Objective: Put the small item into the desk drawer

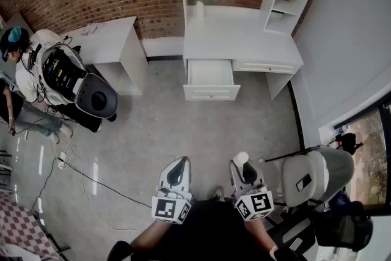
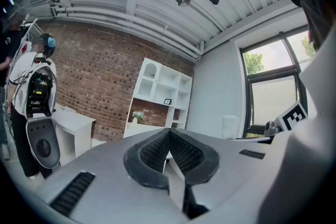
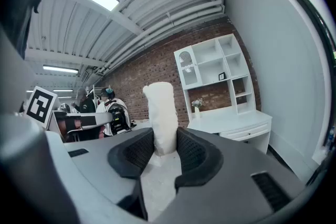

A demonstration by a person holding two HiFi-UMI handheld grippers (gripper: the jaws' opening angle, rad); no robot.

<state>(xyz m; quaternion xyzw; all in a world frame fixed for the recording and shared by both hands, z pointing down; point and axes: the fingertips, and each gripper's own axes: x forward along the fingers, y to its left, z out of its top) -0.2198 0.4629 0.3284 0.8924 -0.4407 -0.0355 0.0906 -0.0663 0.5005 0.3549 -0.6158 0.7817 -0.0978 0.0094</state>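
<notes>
My right gripper (image 1: 242, 165) is shut on a small white soft item (image 1: 241, 158), which stands upright between the pads (image 3: 191, 149) in the right gripper view as the white item (image 3: 160, 115). Beside it, my left gripper (image 1: 180, 163) is shut with nothing in it; its jaws meet at the tips (image 2: 168, 135). Both are held low and near my body, far from the white desk (image 1: 244, 40). The desk's left drawer (image 1: 209, 76) is pulled out and looks empty. The desk (image 3: 231, 122) and its hutch (image 2: 160, 89) also show far ahead in both gripper views.
A person (image 1: 24, 70) with a wired rig stands at the left next to a dark chair (image 1: 95, 98). A smaller white table (image 1: 113, 40) sits against the brick wall. A grey chair (image 1: 317, 174) is close on my right. Cables (image 1: 73, 171) trail over the floor.
</notes>
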